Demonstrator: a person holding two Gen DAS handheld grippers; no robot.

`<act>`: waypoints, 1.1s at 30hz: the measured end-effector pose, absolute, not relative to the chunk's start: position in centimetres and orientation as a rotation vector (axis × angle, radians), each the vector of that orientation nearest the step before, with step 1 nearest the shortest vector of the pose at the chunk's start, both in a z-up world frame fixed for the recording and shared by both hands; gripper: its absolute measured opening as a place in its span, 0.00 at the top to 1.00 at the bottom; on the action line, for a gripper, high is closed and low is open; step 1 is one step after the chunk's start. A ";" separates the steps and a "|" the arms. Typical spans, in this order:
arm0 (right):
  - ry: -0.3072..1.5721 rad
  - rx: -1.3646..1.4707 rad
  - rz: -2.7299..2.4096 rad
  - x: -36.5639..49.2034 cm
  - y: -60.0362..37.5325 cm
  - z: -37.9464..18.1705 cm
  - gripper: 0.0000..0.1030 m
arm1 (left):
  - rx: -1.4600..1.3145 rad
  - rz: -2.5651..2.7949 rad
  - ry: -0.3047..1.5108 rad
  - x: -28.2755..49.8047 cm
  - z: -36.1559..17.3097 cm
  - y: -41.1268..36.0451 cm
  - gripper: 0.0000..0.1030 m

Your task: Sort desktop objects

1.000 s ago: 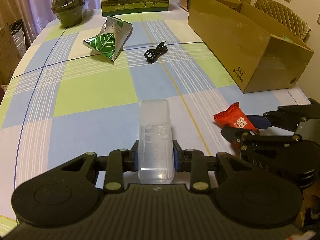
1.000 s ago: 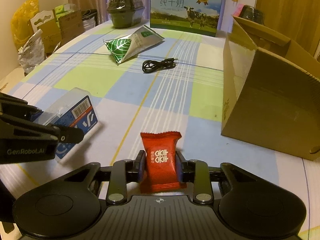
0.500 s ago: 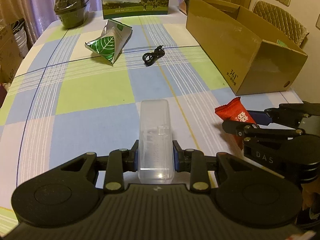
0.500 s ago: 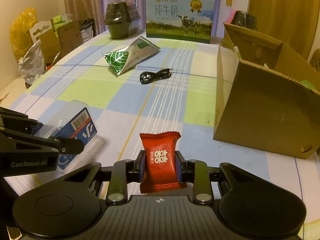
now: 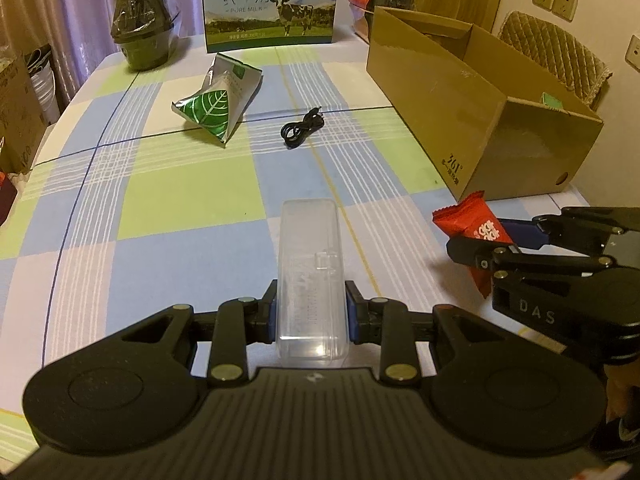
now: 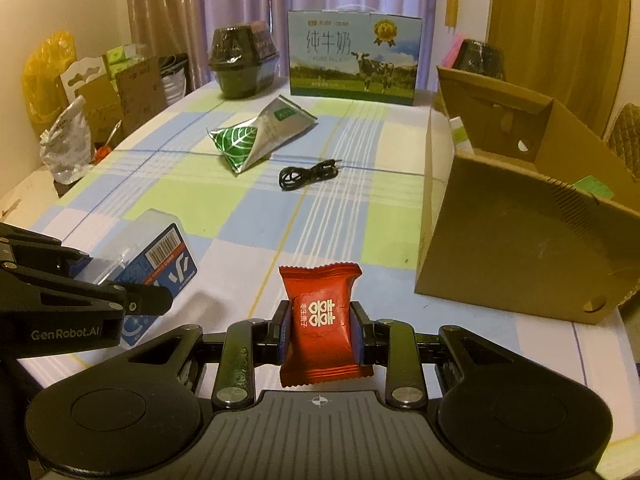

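My left gripper (image 5: 310,312) is shut on a clear plastic case (image 5: 309,264), held above the checked tablecloth near the table's front. The same case (image 6: 148,248) shows a blue barcode label in the right wrist view. My right gripper (image 6: 322,332) is shut on a red candy packet (image 6: 320,316), also lifted off the table. From the left wrist view the red candy packet (image 5: 468,226) hangs to the right of the case. An open cardboard box (image 5: 480,120) lies on the right side of the table, ahead of both grippers.
A green leaf-print foil pouch (image 5: 218,102) and a coiled black cable (image 5: 300,130) lie mid-table. A milk carton box (image 5: 270,4) and a dark wrapped pot (image 5: 144,36) stand at the far edge. Bags and cartons (image 6: 80,92) crowd the floor at the left.
Both grippers have risen and drawn back a little with their loads, so the table and box appear lower and farther. Neither grip has changed.
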State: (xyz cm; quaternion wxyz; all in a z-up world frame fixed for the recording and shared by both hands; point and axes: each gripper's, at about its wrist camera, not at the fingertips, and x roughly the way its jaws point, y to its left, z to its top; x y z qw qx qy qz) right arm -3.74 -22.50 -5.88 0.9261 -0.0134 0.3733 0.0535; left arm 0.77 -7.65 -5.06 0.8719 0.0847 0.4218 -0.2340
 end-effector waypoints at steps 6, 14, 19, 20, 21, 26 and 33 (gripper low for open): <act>0.747 -0.015 0.099 -4.1 -23.1 -5.0 0.74 | 0.170 -0.501 0.875 0.5 -4.4 -8.0 0.75; 0.724 0.006 0.065 -5.0 -24.6 -4.0 0.74 | 0.160 -0.532 0.857 -0.1 -3.4 -9.3 0.75; 0.713 0.020 0.036 -5.8 -26.1 -3.3 0.74 | 0.151 -0.558 0.852 -0.4 -2.8 -10.4 0.75; 0.712 0.018 0.029 -5.9 -26.5 -3.1 0.74 | 0.151 -0.566 0.851 -0.5 -2.6 -10.6 0.75; 0.709 0.021 0.022 -6.2 -26.8 -2.8 0.74 | 0.156 -0.574 0.847 -0.6 -2.4 -10.9 0.75; 0.683 0.048 -0.026 -7.0 -29.1 -1.6 0.74 | 0.151 -0.606 0.828 -0.6 -1.2 -12.2 0.75; 0.648 0.068 -0.075 -7.8 -31.4 0.0 0.74 | 0.151 -0.651 0.795 -0.9 0.4 -14.3 0.75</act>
